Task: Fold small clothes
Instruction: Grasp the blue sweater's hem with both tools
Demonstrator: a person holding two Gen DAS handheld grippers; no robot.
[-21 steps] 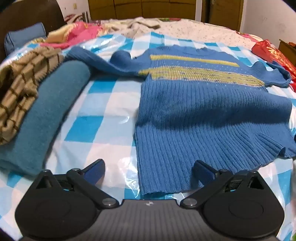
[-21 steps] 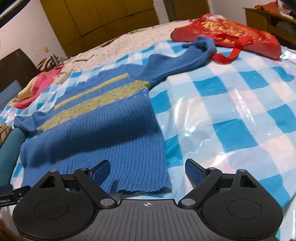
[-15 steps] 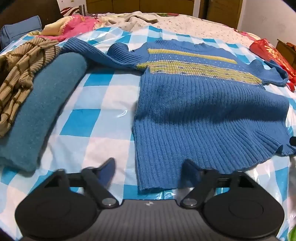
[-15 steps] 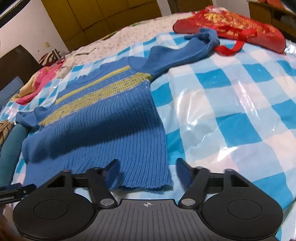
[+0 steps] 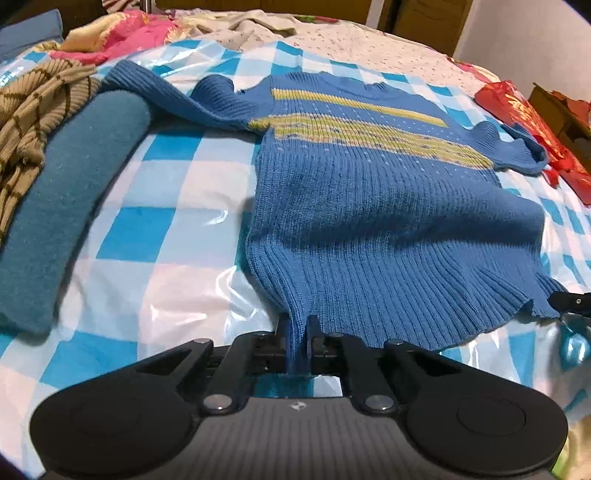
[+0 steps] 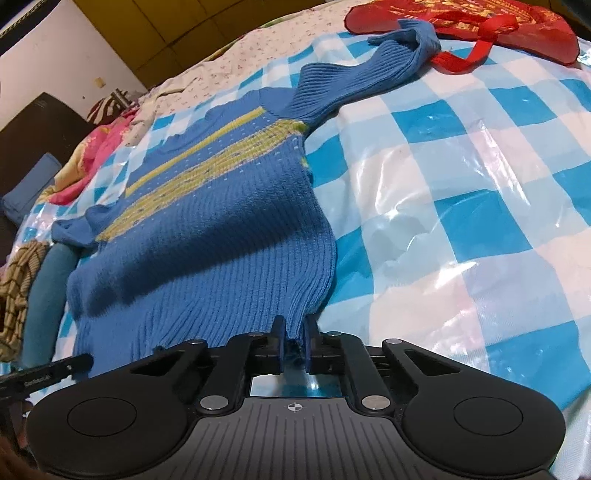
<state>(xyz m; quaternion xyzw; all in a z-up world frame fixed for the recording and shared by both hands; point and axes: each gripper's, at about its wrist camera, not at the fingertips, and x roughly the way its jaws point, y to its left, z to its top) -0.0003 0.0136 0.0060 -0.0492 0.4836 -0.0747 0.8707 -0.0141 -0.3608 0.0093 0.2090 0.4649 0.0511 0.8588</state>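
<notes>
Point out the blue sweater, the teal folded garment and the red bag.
blue sweater (image 5: 388, 206), left wrist view, on its ribbed body.
teal folded garment (image 5: 70, 199), left wrist view, on its upper face.
red bag (image 6: 461, 16), right wrist view, on its printed side.

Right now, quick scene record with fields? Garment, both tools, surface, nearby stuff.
garment: blue sweater, spread flat, yellow stripes across chest
left tool: shut on the sweater hem, near its left corner
right tool: shut on the hem, near its right corner
surface: blue-white checked sheet, glossy
left of sweater: teal folded cloth, brown striped knit
right: red bag
</notes>
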